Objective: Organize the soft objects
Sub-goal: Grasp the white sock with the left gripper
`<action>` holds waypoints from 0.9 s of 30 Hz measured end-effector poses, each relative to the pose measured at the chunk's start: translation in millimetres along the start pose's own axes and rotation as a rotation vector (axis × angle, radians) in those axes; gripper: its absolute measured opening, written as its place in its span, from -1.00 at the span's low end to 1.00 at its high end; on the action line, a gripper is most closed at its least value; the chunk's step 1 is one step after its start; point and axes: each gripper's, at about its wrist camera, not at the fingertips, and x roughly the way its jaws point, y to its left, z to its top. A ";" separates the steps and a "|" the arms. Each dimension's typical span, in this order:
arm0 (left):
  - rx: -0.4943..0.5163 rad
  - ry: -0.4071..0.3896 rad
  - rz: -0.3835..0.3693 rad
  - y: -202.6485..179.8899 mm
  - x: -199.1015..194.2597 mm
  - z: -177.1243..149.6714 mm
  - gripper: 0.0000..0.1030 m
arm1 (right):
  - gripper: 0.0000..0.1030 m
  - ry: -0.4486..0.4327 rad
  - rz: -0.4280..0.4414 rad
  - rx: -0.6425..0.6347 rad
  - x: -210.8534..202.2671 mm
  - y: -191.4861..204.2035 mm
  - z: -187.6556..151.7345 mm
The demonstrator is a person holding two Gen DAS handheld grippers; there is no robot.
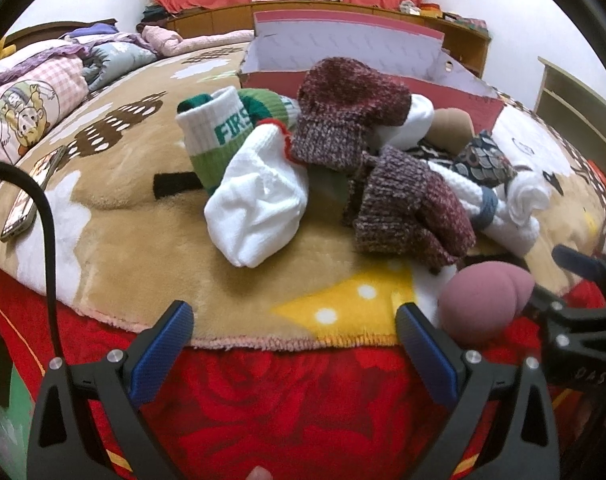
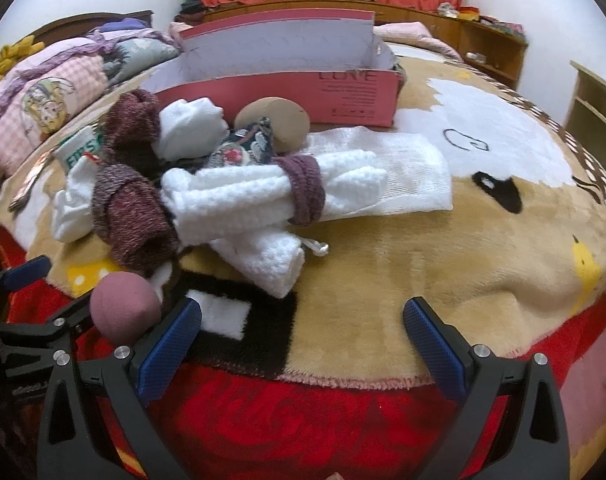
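With the left gripper (image 1: 293,344) and right gripper (image 2: 303,334) both hanging released and empty at the bed's near edge, sorting looks unstarted: the sock pile (image 2: 175,184) lies before the pink box (image 2: 287,96), so next comes reaching for one piece.

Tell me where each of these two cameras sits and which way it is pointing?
Left wrist: sits on the left gripper, looks across the bed over the sock pile toward the pink box; its own open fingers show.
Right wrist: sits on the right gripper, faces the same way from further right; its own open fingers show.
Shared: pile, box, pink ball, and each view catches the other gripper at its edge.
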 end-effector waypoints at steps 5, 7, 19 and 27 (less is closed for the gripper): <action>0.049 -0.043 0.005 -3.2 -16.1 4.6 0.99 | 1.00 -0.001 0.052 -0.030 -8.8 -1.4 2.3; 0.057 -0.051 -0.003 -2.8 -22.2 7.5 1.00 | 1.00 -0.008 0.055 -0.052 -12.5 -0.4 4.1; -0.035 -0.020 -0.008 24.2 -18.3 39.4 0.93 | 1.00 -0.028 0.084 -0.091 -31.0 -4.8 17.2; -0.078 0.048 -0.062 29.8 2.0 52.0 0.51 | 1.00 -0.021 0.109 -0.083 -36.4 -11.3 26.7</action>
